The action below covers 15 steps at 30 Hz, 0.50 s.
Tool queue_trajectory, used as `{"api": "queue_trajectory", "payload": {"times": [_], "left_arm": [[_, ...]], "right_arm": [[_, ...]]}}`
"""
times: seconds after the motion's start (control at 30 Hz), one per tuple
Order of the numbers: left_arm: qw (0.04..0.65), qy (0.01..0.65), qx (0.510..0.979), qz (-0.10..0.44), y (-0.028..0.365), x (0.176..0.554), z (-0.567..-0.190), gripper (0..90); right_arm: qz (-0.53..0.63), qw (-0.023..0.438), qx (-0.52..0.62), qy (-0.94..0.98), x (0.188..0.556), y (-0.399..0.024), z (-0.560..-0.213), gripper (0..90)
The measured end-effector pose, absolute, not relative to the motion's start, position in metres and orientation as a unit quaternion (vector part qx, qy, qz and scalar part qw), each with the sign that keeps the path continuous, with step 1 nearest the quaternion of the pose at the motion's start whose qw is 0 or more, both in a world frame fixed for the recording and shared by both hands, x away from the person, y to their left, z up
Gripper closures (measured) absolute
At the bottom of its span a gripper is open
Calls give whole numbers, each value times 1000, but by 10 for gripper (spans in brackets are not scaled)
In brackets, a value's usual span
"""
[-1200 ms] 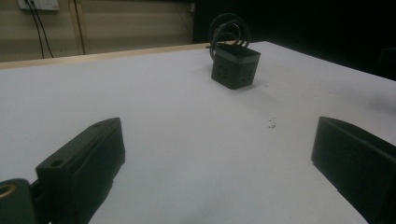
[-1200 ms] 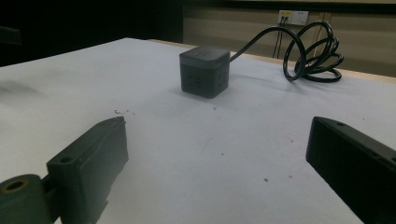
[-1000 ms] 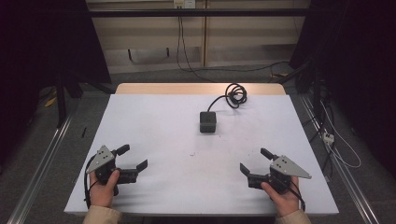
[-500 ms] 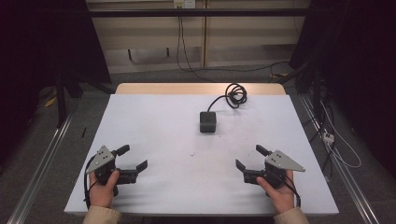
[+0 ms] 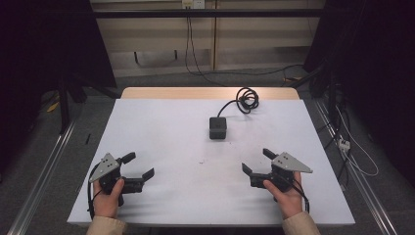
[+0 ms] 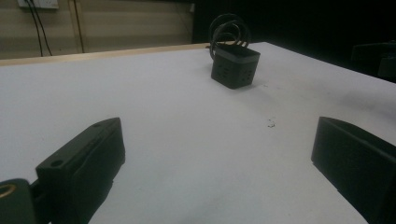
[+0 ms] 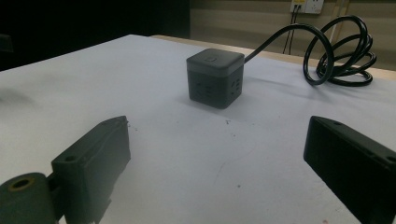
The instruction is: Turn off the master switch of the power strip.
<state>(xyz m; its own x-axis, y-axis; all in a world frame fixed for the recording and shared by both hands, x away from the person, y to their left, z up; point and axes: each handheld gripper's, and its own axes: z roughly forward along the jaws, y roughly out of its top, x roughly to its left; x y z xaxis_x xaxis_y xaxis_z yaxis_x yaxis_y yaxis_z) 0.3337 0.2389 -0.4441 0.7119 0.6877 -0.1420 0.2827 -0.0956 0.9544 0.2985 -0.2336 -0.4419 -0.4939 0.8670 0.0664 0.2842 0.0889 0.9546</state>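
Note:
A dark grey cube-shaped power socket [image 5: 218, 128] sits on the white table [image 5: 161, 127], past its middle. Its black cable runs back to a coil [image 5: 247, 99] near the far edge. The cube [image 6: 235, 66] stands far ahead in the left gripper view, and closer [image 7: 215, 77] in the right gripper view with its coiled cable [image 7: 343, 51] behind. My left gripper [image 5: 139, 165] rests near the front left, open, nothing between its jaws. At the front right my right gripper [image 5: 257, 160] is open too, jaws wide and empty, pointing toward the cube.
The table's wooden far edge [image 5: 210, 92] meets a wall with sockets and hanging cables [image 5: 188, 29]. Metal rails [image 5: 44, 171] run along both sides on the floor. Loose cables and a plug strip [image 5: 345, 144] lie to the right of the table.
My right gripper has shifted a little to the left and forward. The left gripper has barely moved.

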Motion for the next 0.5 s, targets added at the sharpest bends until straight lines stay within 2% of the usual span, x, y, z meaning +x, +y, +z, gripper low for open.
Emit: {"api": "queue_trajectory", "payload": {"times": [0.5], "left_arm": [[579,337,721,176,243,331,-445,24]], "right_arm": [[529,278,417,685,310,-224,-434,66]]}}
